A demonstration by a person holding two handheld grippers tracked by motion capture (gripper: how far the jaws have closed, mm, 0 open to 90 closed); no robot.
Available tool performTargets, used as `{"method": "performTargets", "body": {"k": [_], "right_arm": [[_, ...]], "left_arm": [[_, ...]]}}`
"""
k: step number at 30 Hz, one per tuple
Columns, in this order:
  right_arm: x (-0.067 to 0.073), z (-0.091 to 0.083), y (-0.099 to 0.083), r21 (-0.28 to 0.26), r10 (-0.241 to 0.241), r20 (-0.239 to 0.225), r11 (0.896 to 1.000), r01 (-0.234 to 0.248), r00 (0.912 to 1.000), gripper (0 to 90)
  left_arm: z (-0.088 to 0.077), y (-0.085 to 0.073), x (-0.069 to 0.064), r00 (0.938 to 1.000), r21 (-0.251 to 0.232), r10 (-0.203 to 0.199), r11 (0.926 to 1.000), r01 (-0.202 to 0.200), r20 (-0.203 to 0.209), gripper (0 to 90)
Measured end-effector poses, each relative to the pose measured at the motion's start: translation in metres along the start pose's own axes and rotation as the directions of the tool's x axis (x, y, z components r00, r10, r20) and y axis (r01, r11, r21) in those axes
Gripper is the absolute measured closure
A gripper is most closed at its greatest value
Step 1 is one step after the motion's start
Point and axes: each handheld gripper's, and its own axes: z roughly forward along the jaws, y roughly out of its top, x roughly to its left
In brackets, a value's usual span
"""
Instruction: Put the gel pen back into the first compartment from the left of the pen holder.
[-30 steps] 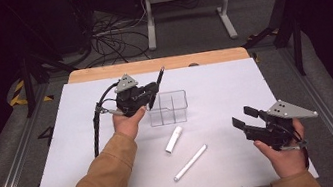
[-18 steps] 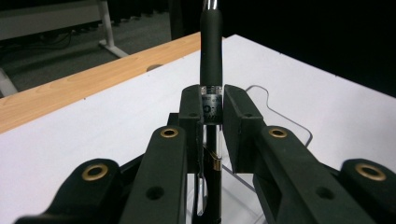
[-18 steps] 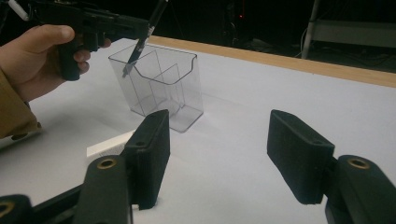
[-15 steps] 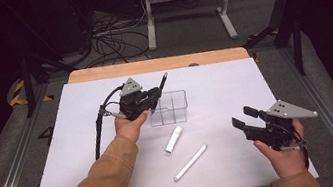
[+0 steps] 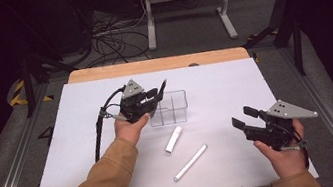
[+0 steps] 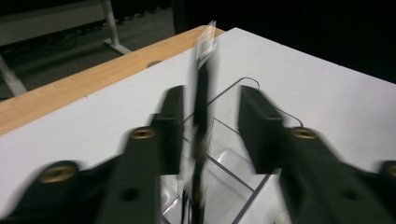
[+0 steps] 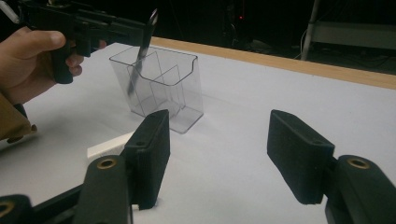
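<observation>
Pen stands tilted in the clear organizer, its lower end down in the left compartment as the right gripper view shows it, its top leaning toward 1 o'clock. Left tongs sit at the organizer's 9 o'clock edge, over that compartment; their jaws have just been opening, and in the left gripper view the pen is between them, blurred, with a gap on both sides, so it looks released to rest against the divider. Right tongs hover apart and empty at 4 o'clock of the organizer, parked clear, likely waiting. Two white tubes lie on the worktop at 6 o'clock of the organizer, probably next to go in.
</observation>
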Motion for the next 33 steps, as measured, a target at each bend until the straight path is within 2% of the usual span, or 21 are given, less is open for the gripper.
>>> {"method": "performTargets", "body": {"k": [2, 4, 6, 8, 11, 17, 19, 20, 29, 31, 33], "right_arm": [[0.0, 0.0, 0.0, -0.001, 0.001, 0.001, 1.0, -0.001, 1.0, 40.3], [0.0, 0.0, 0.0, -0.001, 0.001, 0.0, 1.0, -0.001, 1.0, 40.3], [0.0, 0.0, 0.0, -0.002, 0.001, 0.0, 1.0, -0.001, 1.0, 40.3], [0.0, 0.0, 0.0, -0.002, 0.003, -0.001, 1.0, -0.003, 1.0, 40.3], [0.0, 0.0, 0.0, -0.003, 0.004, -0.001, 1.0, -0.004, 1.0, 40.3], [0.0, 0.0, 0.0, -0.003, 0.003, 0.0, 1.0, -0.003, 1.0, 40.3], [0.0, 0.0, 0.0, -0.003, 0.001, -0.001, 1.0, -0.001, 1.0, 40.3], [0.001, 0.0, 0.001, -0.002, 0.003, -0.001, 1.0, -0.003, 1.0, 40.3], [0.001, 0.0, 0.001, -0.004, 0.003, -0.002, 1.0, -0.003, 1.0, 40.2], [0.001, 0.0, 0.001, -0.004, 0.004, -0.003, 1.0, -0.004, 1.0, 40.2], [0.001, 0.0, 0.001, -0.003, 0.004, -0.004, 1.0, -0.004, 1.0, 40.2]], "left_arm": [[-0.004, 0.002, -0.002, 0.9997, -0.002, 0.011, 0.9999, -0.011, -0.023, 53.4], [-0.008, 0.005, -0.004, 0.9987, -0.008, 0.018, 0.9998, -0.019, -0.048, 40.8], [-0.015, 0.008, -0.007, 0.9984, -0.017, 0.009, 0.9998, -0.01, -0.055, 34.8], [-0.022, 0.012, -0.01, 0.998, -0.024, 0.025, 0.9994, -0.026, -0.058, 29.3], [-0.033, 0.019, -0.017, 0.9989, -0.023, 0.02, 0.9995, -0.021, -0.042, 23.7], [-0.052, 0.03, -0.032, 0.9996, -0.004, 0.02, 0.9998, -0.02, 0.022, 17.5], [-0.055, 0.031, -0.036, 0.9994, 0.008, 0.025, 0.9997, -0.025, 0.024, 16.3], [-0.056, 0.032, -0.038, 0.9992, 0.011, 0.01, 0.9999, -0.01, 0.04, 15.5], [-0.061, 0.033, -0.05, 0.9958, 0.05, -0.004, 0.9988, -0.001, 0.091, 14.3], [-0.061, 0.034, -0.052, 0.9948, 0.065, -0.001, 0.9978, -0.005, 0.102, 14.4], [-0.06, 0.034, -0.056, 0.9935, 0.088, -0.015, 0.9961, 0.005, 0.113, 14.6]]}}
